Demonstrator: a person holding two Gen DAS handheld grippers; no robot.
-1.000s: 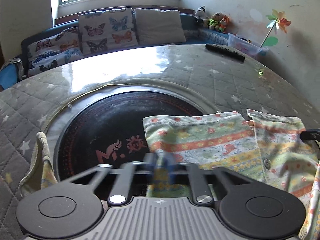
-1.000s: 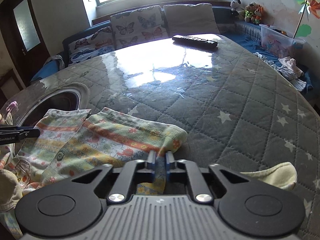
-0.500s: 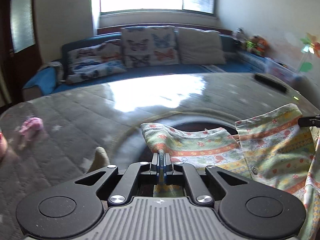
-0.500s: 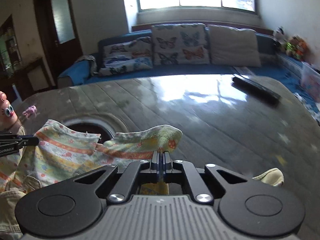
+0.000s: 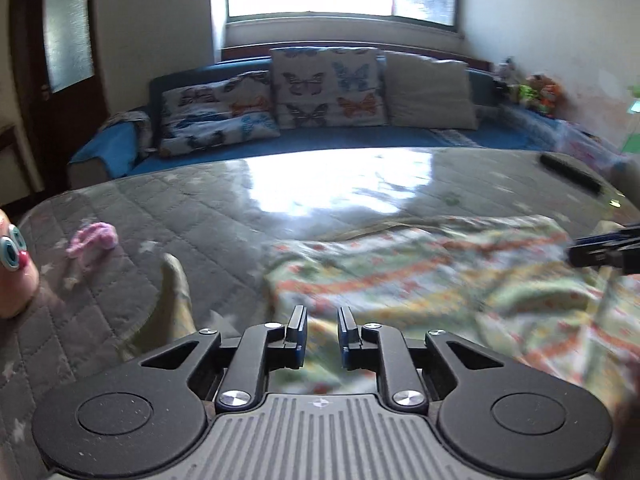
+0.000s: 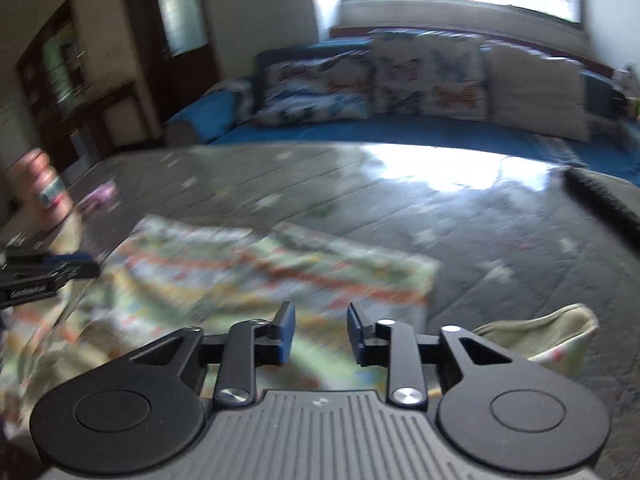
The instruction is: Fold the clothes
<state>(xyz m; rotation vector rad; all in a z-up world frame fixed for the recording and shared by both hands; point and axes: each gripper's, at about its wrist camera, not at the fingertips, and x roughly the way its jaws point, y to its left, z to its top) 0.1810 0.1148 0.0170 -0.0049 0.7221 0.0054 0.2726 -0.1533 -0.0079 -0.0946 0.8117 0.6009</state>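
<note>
A small patterned garment [image 5: 432, 276] in green, yellow and orange lies spread on the quilted grey table cover, blurred by motion. It also shows in the right wrist view [image 6: 256, 276]. My left gripper [image 5: 322, 322] is open and empty just above the garment's near edge. My right gripper [image 6: 320, 318] is open and empty over the garment's near right part. Each gripper shows at the edge of the other's view: the right one [image 5: 604, 246] and the left one [image 6: 44, 272].
The grey table cover [image 5: 224, 216] has a pink item [image 5: 94, 238] at left and a pale cloth piece [image 5: 176, 292] beside my left gripper. A black remote [image 6: 600, 204] lies far right. Another pale cloth [image 6: 552, 332] lies at right. A blue sofa with cushions [image 5: 324, 92] stands behind.
Both grippers were shut on the garment's edge and holding it up. Now both have opened and let go, and the garment lies spread flat on the table.
</note>
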